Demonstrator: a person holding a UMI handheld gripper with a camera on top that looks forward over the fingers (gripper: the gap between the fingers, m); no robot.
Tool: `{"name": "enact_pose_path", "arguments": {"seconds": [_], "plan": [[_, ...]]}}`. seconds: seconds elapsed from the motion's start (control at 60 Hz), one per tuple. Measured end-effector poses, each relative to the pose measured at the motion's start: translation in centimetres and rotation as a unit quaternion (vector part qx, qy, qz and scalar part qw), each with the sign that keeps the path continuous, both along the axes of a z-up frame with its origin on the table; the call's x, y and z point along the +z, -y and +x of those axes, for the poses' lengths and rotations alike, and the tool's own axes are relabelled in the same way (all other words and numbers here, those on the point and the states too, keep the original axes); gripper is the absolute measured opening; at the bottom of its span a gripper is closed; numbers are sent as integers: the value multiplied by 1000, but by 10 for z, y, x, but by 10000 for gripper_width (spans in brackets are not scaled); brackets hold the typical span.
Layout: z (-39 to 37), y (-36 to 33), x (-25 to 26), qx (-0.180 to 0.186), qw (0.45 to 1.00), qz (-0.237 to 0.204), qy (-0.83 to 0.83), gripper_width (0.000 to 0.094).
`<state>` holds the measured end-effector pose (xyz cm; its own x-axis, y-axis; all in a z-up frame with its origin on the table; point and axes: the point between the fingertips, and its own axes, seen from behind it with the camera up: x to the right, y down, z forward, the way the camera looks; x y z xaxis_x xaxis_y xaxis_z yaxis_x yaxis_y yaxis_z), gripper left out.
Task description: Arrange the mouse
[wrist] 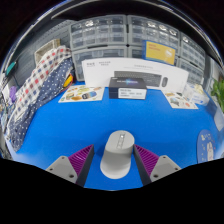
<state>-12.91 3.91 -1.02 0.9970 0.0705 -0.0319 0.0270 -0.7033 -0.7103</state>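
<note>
Gripper view: gripper (115, 165) fingers spread around mouse (116, 155) on blue table (60, 125), gaps both sides. Grasp step; closing looks next.

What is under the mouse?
The mouse lies on the blue table, between the fingers of the open gripper. Blue shows all around it. The spot right beneath the mouse is covered, so anything there cannot be seen.

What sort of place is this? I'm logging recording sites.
Probably a workshop or lab bench: a blue table, clear parts drawers along the back, and a boxed device. A grey mouse sits between the gripper fingers.
</note>
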Motion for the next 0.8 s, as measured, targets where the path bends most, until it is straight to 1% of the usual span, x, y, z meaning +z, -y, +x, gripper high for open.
{"name": "enact_pose_path", "arguments": {"seconds": [0.117,0.183,0.267,0.35,0.367,0.4,0.433,0.533,0.617,0.65,0.667,0.8], "plan": [[-22,-18,-1,32,999,-4,-3,797],[-26,-25,-4,39,999,-8,16,797],[-29,-27,-4,35,999,-19,15,731],[-25,-28,-4,18,1000,-20,14,615],[-23,-28,-4,15,1000,-20,14,611],[-22,-27,-4,13,1000,-22,15,530],[-22,-26,-4,15,999,-24,15,517],[-22,-24,-6,22,999,-36,24,443],[-21,-25,-6,27,999,-35,26,377],[-20,-24,-6,27,999,-35,24,380],[-20,-25,-6,27,999,-34,23,348],[-9,-26,2,46,996,-64,40,347]]}}
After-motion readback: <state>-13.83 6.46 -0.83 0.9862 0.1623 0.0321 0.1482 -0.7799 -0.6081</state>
